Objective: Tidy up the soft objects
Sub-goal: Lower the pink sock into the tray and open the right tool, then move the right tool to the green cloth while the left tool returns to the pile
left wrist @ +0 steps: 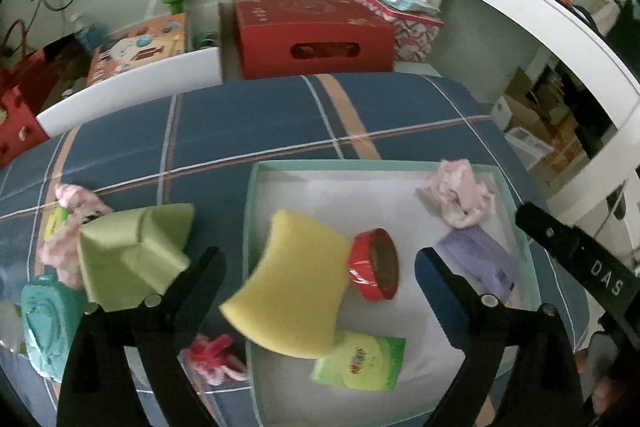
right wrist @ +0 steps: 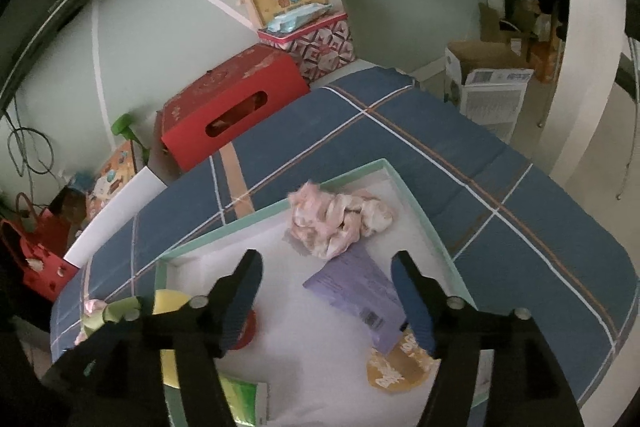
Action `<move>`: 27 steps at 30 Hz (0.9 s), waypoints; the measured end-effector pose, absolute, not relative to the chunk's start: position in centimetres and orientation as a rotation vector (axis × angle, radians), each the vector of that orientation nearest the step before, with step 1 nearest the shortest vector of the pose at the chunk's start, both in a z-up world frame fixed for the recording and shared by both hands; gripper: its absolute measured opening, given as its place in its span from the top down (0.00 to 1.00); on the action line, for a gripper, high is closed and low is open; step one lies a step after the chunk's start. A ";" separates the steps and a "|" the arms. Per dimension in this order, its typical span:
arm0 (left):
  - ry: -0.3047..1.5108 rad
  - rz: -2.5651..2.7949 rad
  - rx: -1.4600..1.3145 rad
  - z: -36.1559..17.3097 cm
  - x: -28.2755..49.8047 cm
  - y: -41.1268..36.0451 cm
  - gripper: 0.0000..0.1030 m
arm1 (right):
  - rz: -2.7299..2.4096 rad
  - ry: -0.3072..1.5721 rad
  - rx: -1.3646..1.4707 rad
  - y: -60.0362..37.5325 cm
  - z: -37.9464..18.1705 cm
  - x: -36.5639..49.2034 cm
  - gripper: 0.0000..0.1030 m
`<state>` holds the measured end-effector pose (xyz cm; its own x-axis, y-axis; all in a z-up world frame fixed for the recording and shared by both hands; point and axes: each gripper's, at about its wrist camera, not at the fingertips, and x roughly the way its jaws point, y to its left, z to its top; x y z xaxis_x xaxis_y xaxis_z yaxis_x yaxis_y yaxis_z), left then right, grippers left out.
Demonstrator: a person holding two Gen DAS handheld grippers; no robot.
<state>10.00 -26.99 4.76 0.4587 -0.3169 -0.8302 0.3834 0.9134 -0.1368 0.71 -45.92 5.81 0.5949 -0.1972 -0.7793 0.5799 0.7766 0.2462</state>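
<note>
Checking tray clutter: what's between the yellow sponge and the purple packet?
The red tape roll, touching the yellow sponge; then bare white tray floor up to the purple packet. Clearest in the left wrist view.

sponges: 2 (left wrist: 290,285) | tape rolls: 1 (left wrist: 374,265) | trays: 1 (left wrist: 250,227) (blurry)

Sponge (left wrist: 292,287) in tray (left wrist: 250,227), beside tape (left wrist: 374,265)

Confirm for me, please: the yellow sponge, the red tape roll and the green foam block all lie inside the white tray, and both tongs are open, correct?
Not quite. The green foam block lies outside the white tray, on the plaid cloth to its left, as the left wrist view shows. The yellow sponge and red tape roll are inside it, and the left tongs and right tongs are open.
</note>
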 end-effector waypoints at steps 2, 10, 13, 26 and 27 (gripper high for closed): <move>1.005 -0.400 0.057 4.9 10.3 -26.1 0.07 | -0.494 0.829 0.506 -46.0 5.7 0.7 0.16; 0.985 -0.289 -0.007 5.8 11.2 -22.4 0.02 | -0.561 0.885 0.455 -46.3 5.2 0.8 0.00; 0.964 -0.251 -0.007 6.3 11.4 -20.8 0.02 | -0.559 0.903 0.441 -46.0 5.1 1.1 0.00; 0.896 -0.090 -0.125 8.7 11.7 -10.9 0.02 | -0.479 0.918 0.390 -42.6 5.8 2.6 0.00; 0.881 -0.078 -0.135 8.8 11.7 -10.1 0.02 | -0.459 0.916 0.386 -42.1 5.9 2.8 0.00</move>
<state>11.66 -10.11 8.84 0.6344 -0.1235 -0.7631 0.0120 0.9886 -0.1500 2.82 -42.09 5.86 0.5254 -0.2126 -0.8239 0.5320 0.8377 0.1232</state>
